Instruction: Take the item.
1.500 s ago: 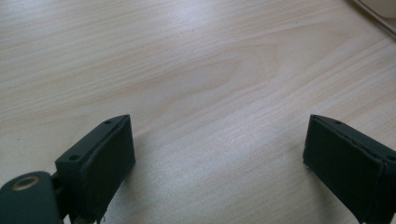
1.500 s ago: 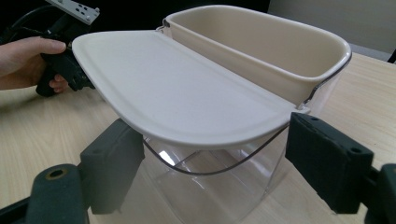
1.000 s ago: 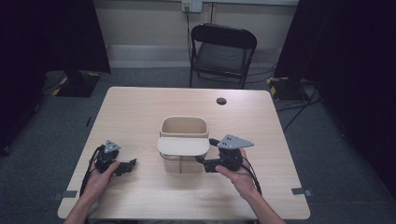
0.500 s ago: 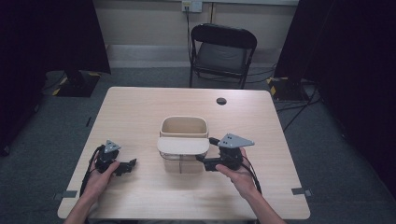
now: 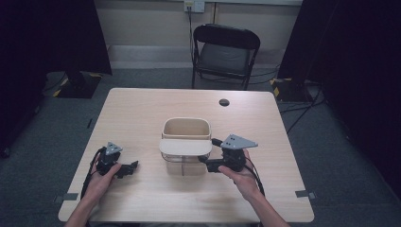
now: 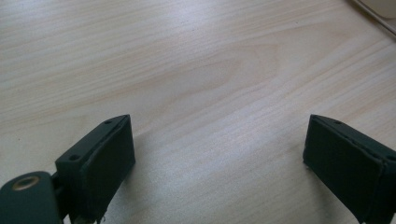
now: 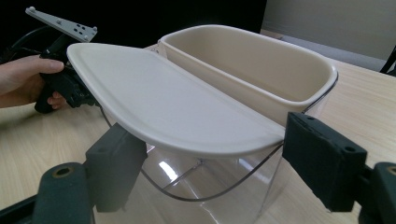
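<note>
Pale wood tabletop (image 5: 142, 113) carries everything. At the left, the left gripper (image 5: 124, 169) rests low on the bare wood in the person's left hand (image 5: 99, 182), fingers (image 6: 100, 163) spread wide with nothing between them. Centre, a clear container (image 5: 185, 161) holds a cream inner tub (image 7: 261, 65); its cream lid (image 7: 163, 107) is swung out toward the person, sloping off the near rim. At the right, the right gripper (image 5: 204, 163) faces the container's clear wall under that lid, fingers (image 7: 322, 158) spread to either side, seemingly not yet pressing. A good grasp would likely centre the lid's edge between the pads and close gently, steadying the container with the left
</note>
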Motion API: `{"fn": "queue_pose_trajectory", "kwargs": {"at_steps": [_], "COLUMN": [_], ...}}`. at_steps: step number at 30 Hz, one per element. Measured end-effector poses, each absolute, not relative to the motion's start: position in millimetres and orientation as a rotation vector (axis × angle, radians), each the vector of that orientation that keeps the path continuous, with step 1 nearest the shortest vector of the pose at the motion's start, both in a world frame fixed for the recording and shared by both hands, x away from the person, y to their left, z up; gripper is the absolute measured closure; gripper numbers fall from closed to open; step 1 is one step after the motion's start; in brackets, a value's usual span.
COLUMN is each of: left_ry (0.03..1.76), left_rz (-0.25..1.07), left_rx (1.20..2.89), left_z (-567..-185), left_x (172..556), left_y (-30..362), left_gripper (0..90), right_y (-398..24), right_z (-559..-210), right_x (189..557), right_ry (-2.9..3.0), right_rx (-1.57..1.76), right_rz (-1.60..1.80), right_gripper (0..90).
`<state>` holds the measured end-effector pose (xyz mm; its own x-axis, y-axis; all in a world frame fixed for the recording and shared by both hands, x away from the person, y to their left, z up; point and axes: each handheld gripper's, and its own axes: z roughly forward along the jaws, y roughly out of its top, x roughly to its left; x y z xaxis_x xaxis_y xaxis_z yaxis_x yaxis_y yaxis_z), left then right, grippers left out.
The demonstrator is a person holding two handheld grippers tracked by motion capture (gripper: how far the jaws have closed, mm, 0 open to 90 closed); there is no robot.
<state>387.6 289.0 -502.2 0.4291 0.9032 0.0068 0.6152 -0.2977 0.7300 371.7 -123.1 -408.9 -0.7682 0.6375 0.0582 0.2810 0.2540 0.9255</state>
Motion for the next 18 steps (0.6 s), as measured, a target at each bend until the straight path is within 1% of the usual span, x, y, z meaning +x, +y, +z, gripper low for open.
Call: {"fn": "queue_pose_trajectory", "kwargs": {"at_steps": [18], "left_ry": [1.276], "left_rz": [0.563], "left_rx": [2.028], "left_z": [-502.1], "left_x": [387.5], "left_y": [289.1], "left_gripper": [8.3], "right_y": [-121.6], "right_z": [-405.6], "right_x": [373.7], "right_ry": [2.19], "right_rx": [0.841], "right_rz": [1.521], "right_gripper": [21.5]}}
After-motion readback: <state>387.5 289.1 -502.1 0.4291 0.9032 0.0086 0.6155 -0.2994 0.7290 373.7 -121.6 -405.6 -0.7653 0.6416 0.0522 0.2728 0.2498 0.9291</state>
